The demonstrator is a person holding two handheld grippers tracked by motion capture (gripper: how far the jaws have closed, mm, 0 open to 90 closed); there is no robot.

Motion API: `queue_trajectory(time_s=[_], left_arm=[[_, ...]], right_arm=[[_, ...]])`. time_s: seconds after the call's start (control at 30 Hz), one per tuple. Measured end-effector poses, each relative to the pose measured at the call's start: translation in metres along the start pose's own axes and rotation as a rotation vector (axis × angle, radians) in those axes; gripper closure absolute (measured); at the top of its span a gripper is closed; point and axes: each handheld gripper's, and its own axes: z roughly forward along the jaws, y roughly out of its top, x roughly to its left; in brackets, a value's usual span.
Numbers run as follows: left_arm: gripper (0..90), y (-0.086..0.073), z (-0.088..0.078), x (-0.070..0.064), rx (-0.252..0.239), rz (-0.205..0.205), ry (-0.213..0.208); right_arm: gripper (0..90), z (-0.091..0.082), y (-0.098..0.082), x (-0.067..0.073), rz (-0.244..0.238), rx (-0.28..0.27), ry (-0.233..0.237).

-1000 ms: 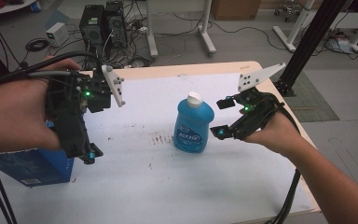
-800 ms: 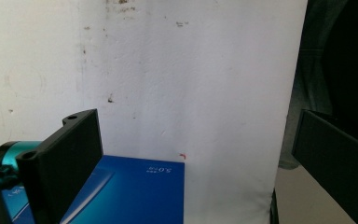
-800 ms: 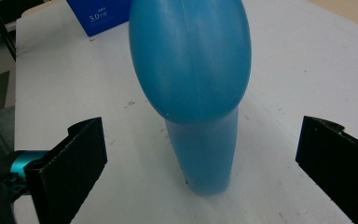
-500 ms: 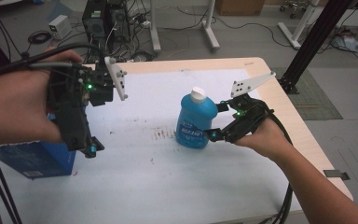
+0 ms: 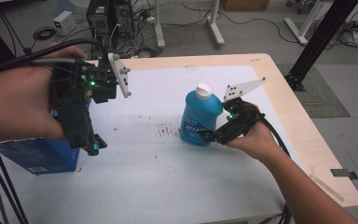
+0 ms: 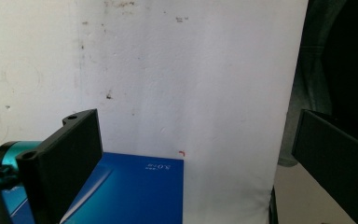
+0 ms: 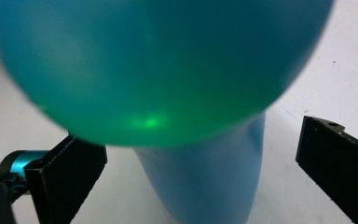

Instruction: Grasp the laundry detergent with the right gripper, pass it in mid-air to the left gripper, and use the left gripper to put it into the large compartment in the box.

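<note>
Count: one blue detergent bottle (image 5: 200,115) with a white cap, one blue box (image 5: 37,156), two grippers. The bottle stands upright near the middle of the desk (image 5: 168,186), on its white cover.

Right gripper (image 5: 208,136) — jaws spread wide, holding nothing. They sit low at the bottle's right side; in the right gripper view the bottle (image 7: 168,70) looms between the jaws, neither one touching it.

Left gripper (image 5: 92,145) — jaws wide apart and empty, raised over the desk's left part, pointing down toward the box (image 6: 135,191), well apart from the bottle.

Open white surface lies in front of the bottle and between bottle and box; the desk's right edge is near the right forearm.
</note>
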Motion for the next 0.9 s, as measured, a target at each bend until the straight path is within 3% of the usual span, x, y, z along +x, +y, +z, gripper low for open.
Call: queue_trajectory(time_s=[0.13, 0.33, 0.63, 0.73, 0.9], left_arm=[[1.7, -0.001, 0.001, 0.001, 0.002, -0.002, -0.003], [1.7, -0.003, 0.001, 0.001, 0.002, -0.008, -0.002], [1.7, -0.004, 0.002, 0.001, 0.008, -0.009, -0.006], [1.7, -0.003, 0.002, 0.001, 0.009, -0.011, -0.007], [1.7, -0.002, 0.003, 0.002, 0.013, -0.010, -0.007]], right_arm=[[0.9, 0.004, -0.004, -0.002, 0.033, -0.031, 0.023], [1.2, 0.009, -0.009, -0.004, 0.045, -0.051, 0.016], [5.3, 0.013, -0.011, -0.005, 0.040, -0.087, 0.021], [12.7, 0.014, -0.012, -0.004, 0.025, -0.090, 0.032], [15.8, 0.013, -0.012, -0.003, 0.016, -0.101, 0.031]])
